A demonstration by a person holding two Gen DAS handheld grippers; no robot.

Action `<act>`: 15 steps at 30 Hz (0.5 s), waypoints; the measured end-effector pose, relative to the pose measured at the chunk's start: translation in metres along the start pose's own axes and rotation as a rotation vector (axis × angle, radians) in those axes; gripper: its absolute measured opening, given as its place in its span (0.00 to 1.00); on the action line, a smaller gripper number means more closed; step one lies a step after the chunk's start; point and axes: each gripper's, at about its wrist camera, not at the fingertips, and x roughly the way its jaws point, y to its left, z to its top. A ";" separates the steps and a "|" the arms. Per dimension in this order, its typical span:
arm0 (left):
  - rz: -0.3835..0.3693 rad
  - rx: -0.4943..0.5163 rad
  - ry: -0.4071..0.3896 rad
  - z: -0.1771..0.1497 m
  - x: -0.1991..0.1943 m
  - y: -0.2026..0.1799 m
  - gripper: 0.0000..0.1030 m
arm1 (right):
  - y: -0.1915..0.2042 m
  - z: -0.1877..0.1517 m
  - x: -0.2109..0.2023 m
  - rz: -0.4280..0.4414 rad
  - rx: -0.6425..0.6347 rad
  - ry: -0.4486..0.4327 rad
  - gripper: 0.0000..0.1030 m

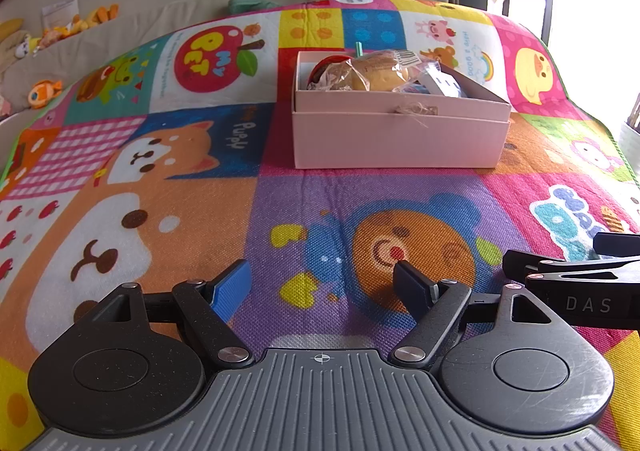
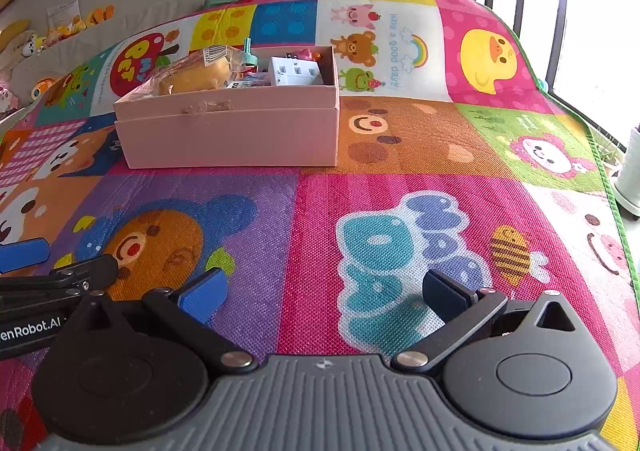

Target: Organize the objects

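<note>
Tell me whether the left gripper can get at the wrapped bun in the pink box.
Probably yes: the left gripper is open and empty, the mat between is bare, and the wrapped bun sits atop the open pink box.

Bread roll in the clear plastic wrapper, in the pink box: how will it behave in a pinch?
The plastic-wrapped bread roll probably squashes easily: it looks soft and puffy. The crinkled, glossy clear wrapper may slip or bunch between pads. It is likely light for its size, and sits heaped above the rim of the pink cardboard box, so a nudge might shift it.

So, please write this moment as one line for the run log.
left gripper: open, empty | right gripper: open, empty | pink box: on mat, holds wrapped bun
</note>
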 end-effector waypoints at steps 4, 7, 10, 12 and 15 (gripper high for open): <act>-0.001 -0.001 0.000 0.000 0.000 0.000 0.81 | 0.000 0.000 0.000 0.000 0.000 0.000 1.00; -0.001 -0.001 0.000 0.000 0.000 0.000 0.81 | 0.000 0.000 0.001 0.000 0.000 0.000 1.00; 0.000 -0.001 0.000 0.000 0.000 0.000 0.81 | 0.000 0.000 0.001 0.000 0.000 0.000 1.00; -0.001 -0.001 0.000 0.000 0.000 0.000 0.81 | 0.000 0.000 0.001 0.000 0.000 0.000 1.00; -0.001 -0.001 0.000 0.000 0.000 0.000 0.81 | 0.000 0.000 0.001 0.000 0.000 0.000 1.00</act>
